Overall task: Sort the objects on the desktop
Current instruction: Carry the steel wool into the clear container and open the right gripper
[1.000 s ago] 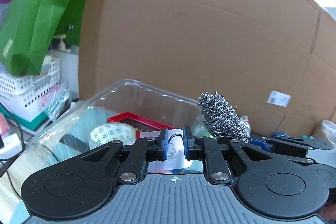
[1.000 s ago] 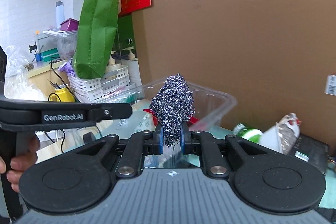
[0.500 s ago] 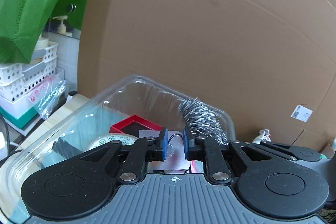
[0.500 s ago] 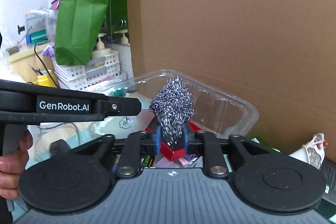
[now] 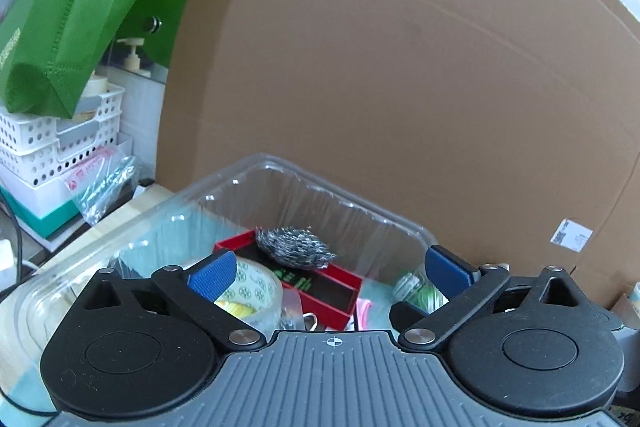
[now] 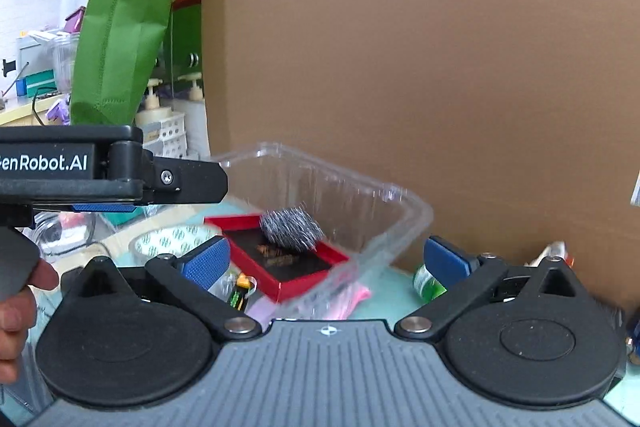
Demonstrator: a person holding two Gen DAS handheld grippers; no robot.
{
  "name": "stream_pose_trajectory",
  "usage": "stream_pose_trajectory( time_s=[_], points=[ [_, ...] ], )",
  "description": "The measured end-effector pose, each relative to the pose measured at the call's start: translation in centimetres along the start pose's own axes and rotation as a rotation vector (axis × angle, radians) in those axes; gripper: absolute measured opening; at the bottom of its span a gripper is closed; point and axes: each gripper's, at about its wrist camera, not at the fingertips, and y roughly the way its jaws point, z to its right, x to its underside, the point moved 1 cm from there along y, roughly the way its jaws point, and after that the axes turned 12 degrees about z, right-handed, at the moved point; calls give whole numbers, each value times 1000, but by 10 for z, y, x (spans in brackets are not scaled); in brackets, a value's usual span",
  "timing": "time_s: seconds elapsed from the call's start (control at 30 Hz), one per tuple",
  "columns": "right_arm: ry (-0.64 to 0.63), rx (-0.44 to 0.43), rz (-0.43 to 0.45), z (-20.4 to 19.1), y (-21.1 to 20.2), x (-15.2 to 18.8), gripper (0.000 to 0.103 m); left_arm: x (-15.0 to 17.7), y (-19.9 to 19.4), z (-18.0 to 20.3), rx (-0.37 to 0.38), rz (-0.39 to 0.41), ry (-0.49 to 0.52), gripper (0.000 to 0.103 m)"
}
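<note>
Nearest, the right gripper [image 6: 326,259] and the left gripper [image 5: 326,273] are both opening wide, with nothing between their blue pads. Just beyond them the steel wool [image 6: 290,229] lies loose on the red box [image 6: 280,259] inside the clear plastic container [image 6: 400,211], beside the tape roll [image 5: 250,293]. To finish this release well, I think both grippers should go back without touching the thin container wall, which stands close before the brown cardboard [image 5: 400,87].

Bright, even daylight; fisheye bending at edges; motion blur on clear plastic container [image 6: 384,211]; glare on its walls.
</note>
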Motion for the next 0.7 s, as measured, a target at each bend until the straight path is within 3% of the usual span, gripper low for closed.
stream_pose_trajectory(
  time_s=[0.43,0.7],
  points=[
    [43,31,-16,17,-25,-2,103,19,-1,23,-13,-49,11,103],
    [70,51,-9,36,-43,2,103,21,4,38,-78,-56,-49,103]
  ],
)
